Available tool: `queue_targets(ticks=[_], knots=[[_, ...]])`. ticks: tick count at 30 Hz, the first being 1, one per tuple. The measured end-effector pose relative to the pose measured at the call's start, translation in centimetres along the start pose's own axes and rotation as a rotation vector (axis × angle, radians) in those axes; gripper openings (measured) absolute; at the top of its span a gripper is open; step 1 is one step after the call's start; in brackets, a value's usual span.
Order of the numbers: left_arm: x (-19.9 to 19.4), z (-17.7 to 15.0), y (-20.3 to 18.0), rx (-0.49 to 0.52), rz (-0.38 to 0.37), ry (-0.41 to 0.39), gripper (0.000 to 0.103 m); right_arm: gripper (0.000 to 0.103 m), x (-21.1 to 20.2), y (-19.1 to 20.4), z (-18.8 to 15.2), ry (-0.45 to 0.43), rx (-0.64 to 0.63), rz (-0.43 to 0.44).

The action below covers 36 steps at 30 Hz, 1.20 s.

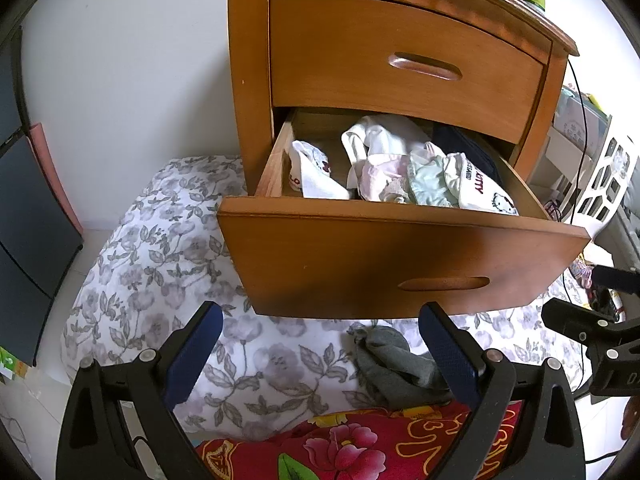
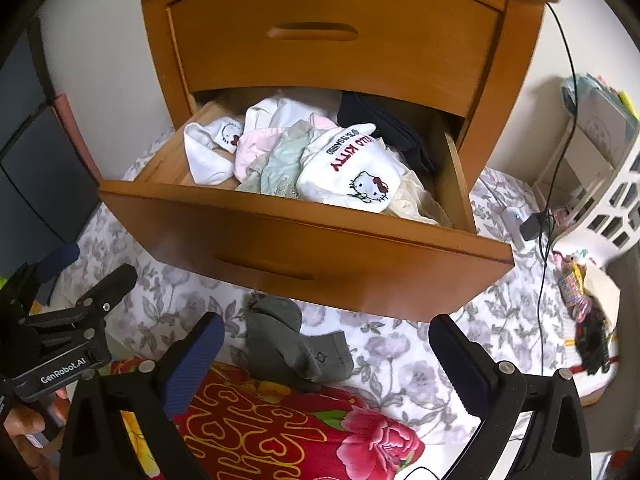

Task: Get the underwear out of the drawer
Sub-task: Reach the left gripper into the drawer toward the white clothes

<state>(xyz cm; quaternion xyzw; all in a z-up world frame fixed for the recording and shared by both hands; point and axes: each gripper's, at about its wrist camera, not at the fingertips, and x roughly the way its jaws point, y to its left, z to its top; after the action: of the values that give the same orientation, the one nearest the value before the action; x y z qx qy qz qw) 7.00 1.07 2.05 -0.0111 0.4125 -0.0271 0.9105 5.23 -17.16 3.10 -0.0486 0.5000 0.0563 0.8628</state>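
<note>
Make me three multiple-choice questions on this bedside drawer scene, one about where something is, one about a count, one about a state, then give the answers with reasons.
1. Where does the grey crumpled garment lie?
A. in the open drawer
B. on the floral bedding below the drawer
C. on top of the cabinet

2. How many drawers does the wooden bedside cabinet show?
A. one
B. two
C. three

3. How does the right gripper stand?
A. fingers apart, holding nothing
B. closed on a white garment
C. closed on the drawer handle

Answers:
1 B, it rests on the grey-flowered bedding in front of the lower drawer.
2 B, a shut upper drawer above the open lower one.
3 A, its blue-padded fingers stand wide with nothing between them.
</note>
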Motion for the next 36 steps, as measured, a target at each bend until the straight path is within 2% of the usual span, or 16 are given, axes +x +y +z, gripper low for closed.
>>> queue_targets(ticks=[4,15,19,28,30,32,36], knots=[[-0.1,0.5,0.4,-0.010,-0.005,-0.007,0.098,0.103,0.0,-0.4,-0.5,-0.006,0.030,0.009],[-0.1,3.1,0.6,-0.011,-0.075,-0.006,0.098,0.103,0.5,-1.5,-1.2,-0.020,0.067,0.019],[-0.2,5.1,0.8,-0.007,-0.095,-0.006,0.098,0.103,0.9,-1.8,-1.3,-0.017,0.064,0.031],[0.9,11.0,1.1,0.049,-0.060,-0.001,0.098,0.103,1.5,-3.3,-1.3,-0.032,0.110,0.038],[1.7,12.2,1.4,0.044,-0.066,0.015,0.093,0.103,1.8,-3.4,-1.4,-0.028,0.115,0.040],[2.9,13.2,1.9,0.017,-0.076,0.054,0.076,0.103,2.1,-3.5,-1.6,-0.023,0.118,0.048],[5.2,14.6,2.2,0.011,-0.071,0.116,0.071,0.103,2.6,-3.7,-1.9,-0.017,0.126,0.067]])
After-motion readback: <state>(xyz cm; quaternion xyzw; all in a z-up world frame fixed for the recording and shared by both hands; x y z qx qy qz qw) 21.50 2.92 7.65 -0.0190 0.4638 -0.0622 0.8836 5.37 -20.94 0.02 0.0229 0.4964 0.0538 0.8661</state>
